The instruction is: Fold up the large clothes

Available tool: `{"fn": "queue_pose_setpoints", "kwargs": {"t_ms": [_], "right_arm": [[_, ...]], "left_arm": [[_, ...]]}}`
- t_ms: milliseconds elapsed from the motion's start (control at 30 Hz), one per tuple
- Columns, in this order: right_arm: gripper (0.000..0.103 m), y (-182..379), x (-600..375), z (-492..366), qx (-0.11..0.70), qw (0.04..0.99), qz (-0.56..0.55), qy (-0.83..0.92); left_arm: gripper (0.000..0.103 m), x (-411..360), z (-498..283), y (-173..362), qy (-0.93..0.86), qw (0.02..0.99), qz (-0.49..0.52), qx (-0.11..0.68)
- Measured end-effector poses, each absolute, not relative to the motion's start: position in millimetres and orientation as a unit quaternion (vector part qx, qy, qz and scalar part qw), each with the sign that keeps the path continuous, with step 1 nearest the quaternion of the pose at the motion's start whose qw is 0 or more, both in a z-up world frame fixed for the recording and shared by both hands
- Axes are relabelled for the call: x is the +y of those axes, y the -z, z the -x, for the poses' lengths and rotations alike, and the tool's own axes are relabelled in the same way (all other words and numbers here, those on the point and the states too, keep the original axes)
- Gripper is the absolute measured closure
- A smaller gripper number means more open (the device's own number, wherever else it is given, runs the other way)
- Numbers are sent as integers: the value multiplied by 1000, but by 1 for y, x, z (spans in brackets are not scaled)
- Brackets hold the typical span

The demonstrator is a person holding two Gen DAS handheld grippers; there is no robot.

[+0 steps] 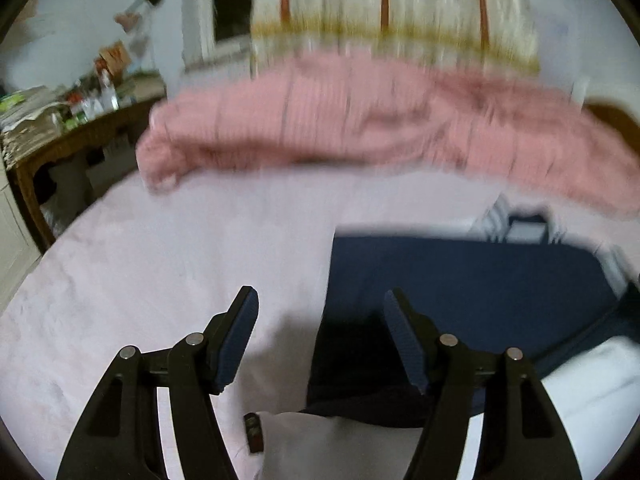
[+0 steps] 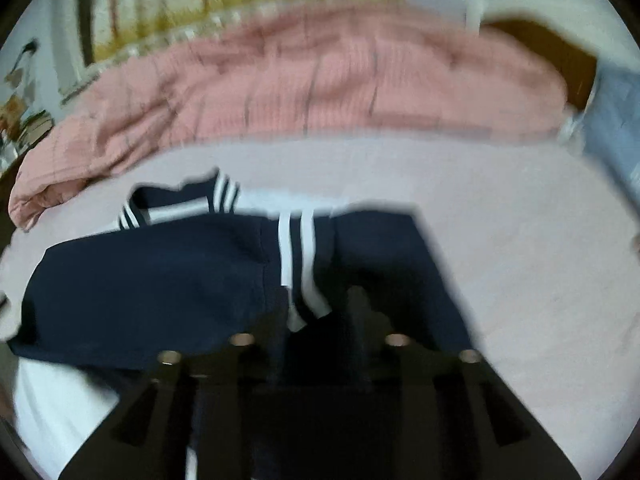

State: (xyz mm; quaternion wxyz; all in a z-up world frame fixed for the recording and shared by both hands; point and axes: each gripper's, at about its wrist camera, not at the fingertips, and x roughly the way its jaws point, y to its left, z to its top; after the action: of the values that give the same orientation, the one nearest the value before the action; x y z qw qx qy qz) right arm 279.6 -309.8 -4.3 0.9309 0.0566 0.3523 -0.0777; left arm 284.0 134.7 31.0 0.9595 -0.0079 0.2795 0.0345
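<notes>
Pale pink bedsheet (image 1: pixel 160 264) fills the foreground, with a rumpled salmon-pink quilt (image 1: pixel 360 120) heaped along the far side. Spread on the sheet lies the navy blue garment with white stripes (image 2: pixel 152 280), partly folded by the look of it. The left gripper (image 1: pixel 320 332) hovers over its near edge, jaws spread wide and empty. The right gripper (image 2: pixel 320 320) sits low over dark cloth, too blurred to say whether it pinches. Next, I'd judge, comes seizing an edge.
</notes>
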Motion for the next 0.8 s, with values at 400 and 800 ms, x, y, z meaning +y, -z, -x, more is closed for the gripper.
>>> {"fn": "queue_pose_setpoints", "kwargs": {"t_ms": [400, 800], "right_arm": [[0, -81, -297, -110, 182, 982, -52, 19], [0, -78, -291, -16, 159, 987, 24, 6]], "left_arm": [[0, 106, -121, -128, 24, 997, 17, 71], [0, 74, -30, -109, 79, 992, -69, 70]]}}
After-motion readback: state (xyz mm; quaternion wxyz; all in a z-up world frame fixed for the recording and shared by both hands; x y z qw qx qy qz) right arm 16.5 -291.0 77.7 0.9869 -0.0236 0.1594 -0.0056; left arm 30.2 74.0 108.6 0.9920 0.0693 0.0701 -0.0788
